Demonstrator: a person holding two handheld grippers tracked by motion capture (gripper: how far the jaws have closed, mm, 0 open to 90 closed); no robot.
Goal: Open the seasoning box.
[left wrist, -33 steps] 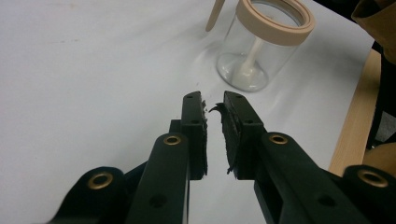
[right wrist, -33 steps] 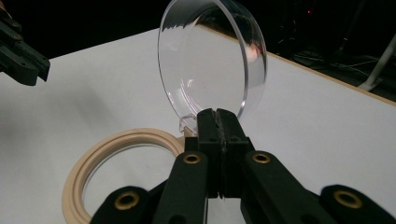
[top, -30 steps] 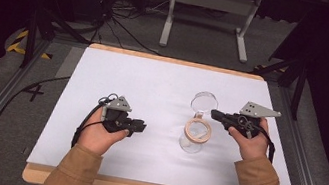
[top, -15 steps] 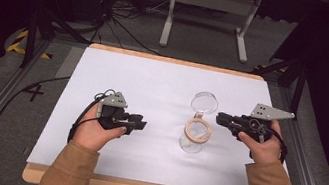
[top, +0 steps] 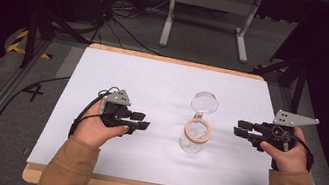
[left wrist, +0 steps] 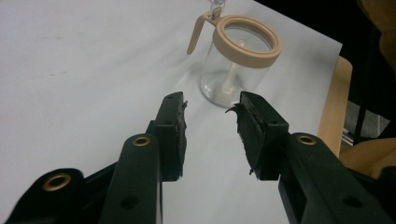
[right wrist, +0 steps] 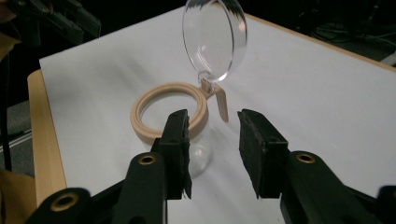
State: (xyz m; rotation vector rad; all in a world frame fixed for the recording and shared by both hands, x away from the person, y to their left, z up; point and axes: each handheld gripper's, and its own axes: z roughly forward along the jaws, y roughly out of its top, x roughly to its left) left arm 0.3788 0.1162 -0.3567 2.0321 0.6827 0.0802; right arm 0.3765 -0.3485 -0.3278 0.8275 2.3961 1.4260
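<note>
**Both hands low, jar between them**

I held my left gripper (top: 140, 121) near the bench's (top: 145, 76) left side, forearm coming in from the near edge, jaws parted with nothing between them and pointing right at the glass jar (top: 194, 137). My right gripper (top: 240, 128) hung to the jar's right, jaws likewise apart and empty, pointing left. The jar stood upright near the bench's middle, its tan rim (right wrist: 168, 112) uncovered and its clear lid (right wrist: 214, 37) hinged up on the far side.
</note>
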